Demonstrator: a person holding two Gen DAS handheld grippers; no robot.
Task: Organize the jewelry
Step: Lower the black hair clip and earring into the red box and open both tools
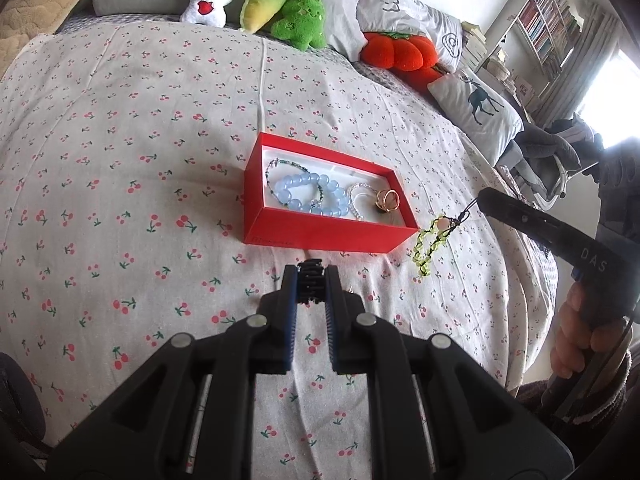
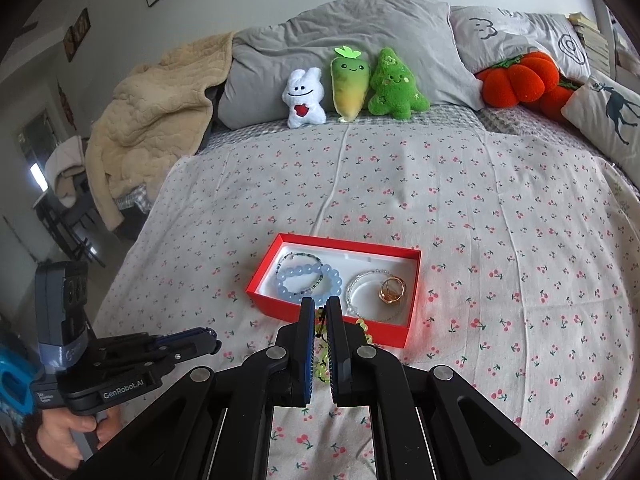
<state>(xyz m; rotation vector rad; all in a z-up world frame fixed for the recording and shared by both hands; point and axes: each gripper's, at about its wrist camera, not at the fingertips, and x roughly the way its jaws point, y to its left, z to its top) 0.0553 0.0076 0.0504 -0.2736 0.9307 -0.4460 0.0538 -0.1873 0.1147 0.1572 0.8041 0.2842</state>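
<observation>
Dangling from the right gripper [image 1: 482,200], clenched on its dark cord, the green bead strand [image 1: 428,246] hangs just right of the red box [image 1: 320,236], off the near-right corner. Left gripper [image 1: 311,286] grips a small black toothed clip [image 1: 310,280], near side of box. Drop needs a leftward shift over the tray.

The left gripper [image 2: 212,338], seen to the left of the right fingers, bears "GenRobot.AI" in white on its black body; a small white label beside it is too small to read. The right gripper [image 1: 486,200], to the right of the left fingers, shows "DAS".
</observation>
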